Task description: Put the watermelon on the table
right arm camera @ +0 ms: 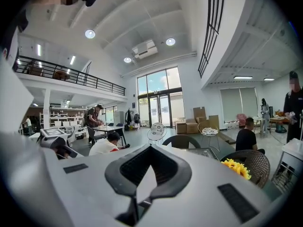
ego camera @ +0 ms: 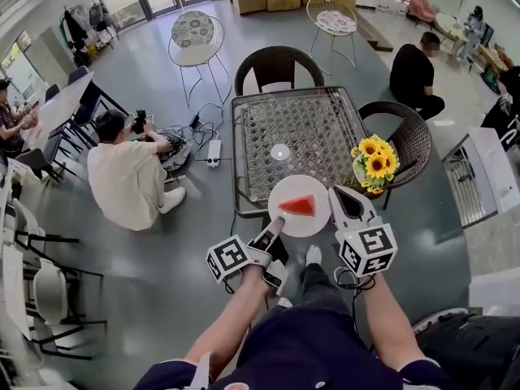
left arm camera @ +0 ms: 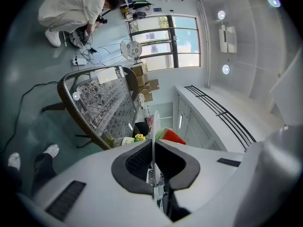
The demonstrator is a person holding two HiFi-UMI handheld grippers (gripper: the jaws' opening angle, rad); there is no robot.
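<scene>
Glass-topped wicker table [ego camera: 237, 149] in a wide hall; over its near edge the left gripper [ego camera: 275, 224] pinches the rim of a white plate [ego camera: 307, 224] bearing the watermelon slice [ego camera: 298, 206], seemingly not yet set down, while the right gripper [ego camera: 346, 206], pressed together and empty, hovers beside it.

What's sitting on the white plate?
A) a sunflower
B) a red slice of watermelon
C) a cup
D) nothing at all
B: a red watermelon slice lies on the white plate, and the left gripper pinches the plate's rim.
</scene>
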